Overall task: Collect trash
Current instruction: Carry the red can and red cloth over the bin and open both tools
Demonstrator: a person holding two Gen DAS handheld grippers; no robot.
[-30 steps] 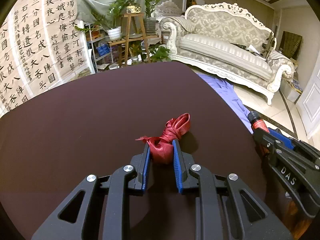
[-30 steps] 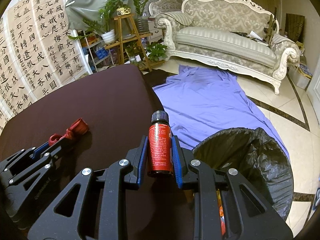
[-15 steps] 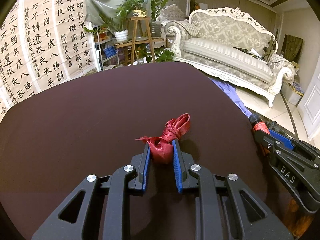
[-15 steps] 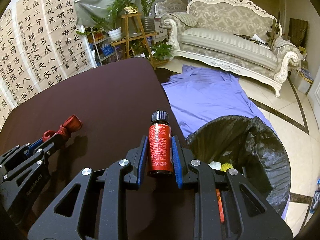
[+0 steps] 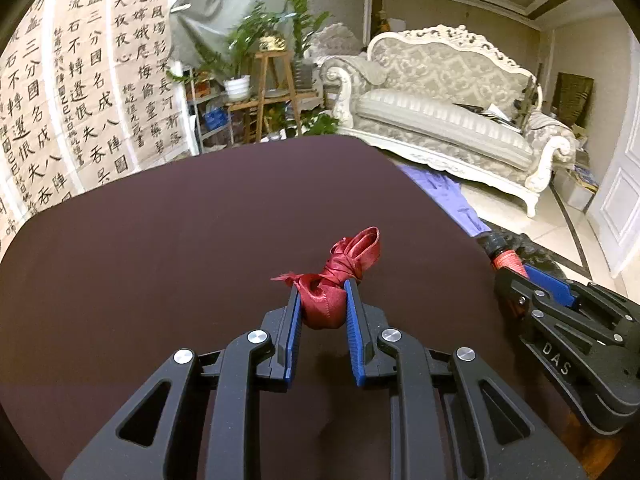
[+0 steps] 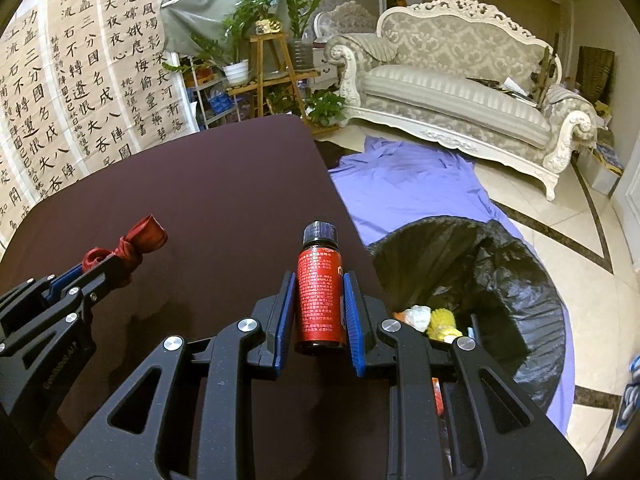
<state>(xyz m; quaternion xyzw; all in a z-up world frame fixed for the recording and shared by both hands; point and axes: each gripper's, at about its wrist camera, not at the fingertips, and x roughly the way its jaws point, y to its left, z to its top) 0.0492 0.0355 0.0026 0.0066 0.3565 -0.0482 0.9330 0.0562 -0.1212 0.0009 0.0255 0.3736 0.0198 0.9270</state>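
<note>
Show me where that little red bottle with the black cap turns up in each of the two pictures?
Left wrist view: the red bottle peeks in at the right edge, only its cap and top showing, above the right hand-held gripper.
Right wrist view: it stands upright in the centre, clamped between the blue pads.
Shared landmark: the cream sofa at the back of the room.

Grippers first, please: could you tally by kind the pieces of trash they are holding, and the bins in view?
Red ribbon bundle, in the left gripper: 1
Red-labelled bottle, in the right gripper: 1
Black-lined trash bin: 1
Total: 3
</note>
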